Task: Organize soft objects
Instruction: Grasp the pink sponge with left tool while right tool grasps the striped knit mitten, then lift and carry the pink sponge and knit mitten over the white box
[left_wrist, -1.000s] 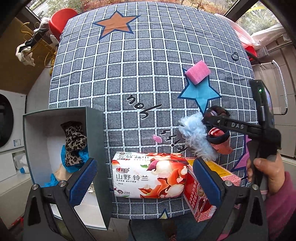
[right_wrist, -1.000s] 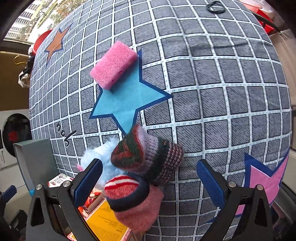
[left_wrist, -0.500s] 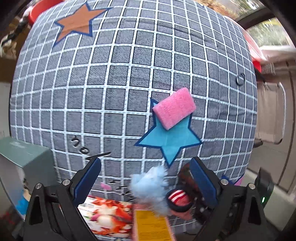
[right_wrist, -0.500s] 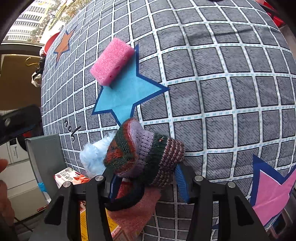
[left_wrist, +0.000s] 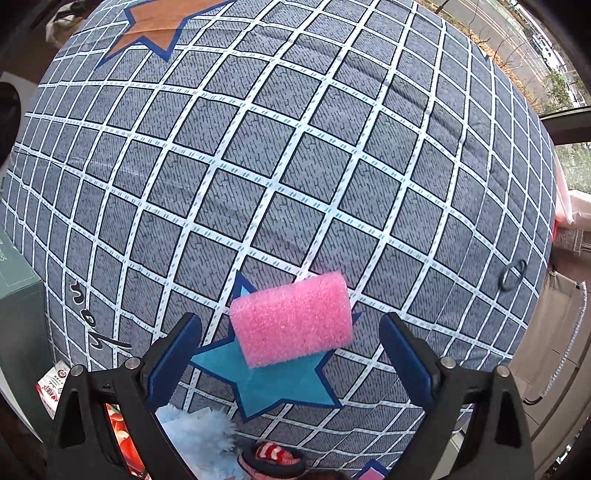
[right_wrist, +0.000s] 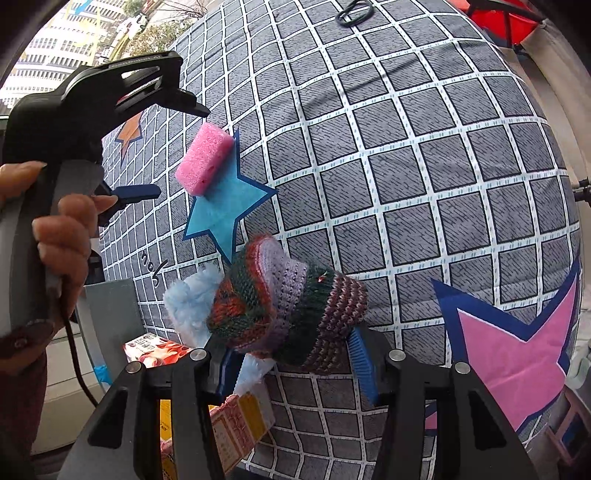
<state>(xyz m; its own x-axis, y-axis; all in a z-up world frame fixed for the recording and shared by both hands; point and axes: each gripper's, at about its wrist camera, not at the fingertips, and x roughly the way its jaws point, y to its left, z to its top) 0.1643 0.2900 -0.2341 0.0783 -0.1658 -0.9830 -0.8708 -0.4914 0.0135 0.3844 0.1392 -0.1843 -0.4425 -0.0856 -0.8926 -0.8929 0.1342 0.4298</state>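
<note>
Pink foam block (left_wrist: 291, 318), rectangular and spongy, lies on the grid-patterned grey bedspread (left_wrist: 295, 147), partly over a light-blue star patch (left_wrist: 269, 384). The left gripper (left_wrist: 290, 363) hangs above it with its jaws wide apart, one blue pad on each side and neither touching the foam.

Risk on this side: the block sits askew to the jaws, so a closing squeeze may catch it corner-first and let it twist or spring out; foam also compresses, and a shallow grip could pinch the bedspread along with it.

In the near left corner of the right wrist view stand a grey open box (right_wrist: 110, 314), a printed tissue pack (right_wrist: 155, 349) and a yellow-and-red carton (right_wrist: 236, 424). A fluffy pale-blue soft item (right_wrist: 184, 306) lies just right of them, touching the bundle described next.

The right gripper (right_wrist: 295, 363) is clamped on a multicoloured knitted sock bundle (right_wrist: 284, 306). The pads bite only its lower edge, so the bulk overhangs them; it may sag or slip free in transit. Pale-blue fibres show beside the left pad, so the fluffy item may be dragged along.

Against the earlier frames: the right jaws have just been closing, from wide open around the bundle to gripping it. The left gripper has come away from the near box and tissue pack and now straddles the foam block, which fills far more of its view.
</note>
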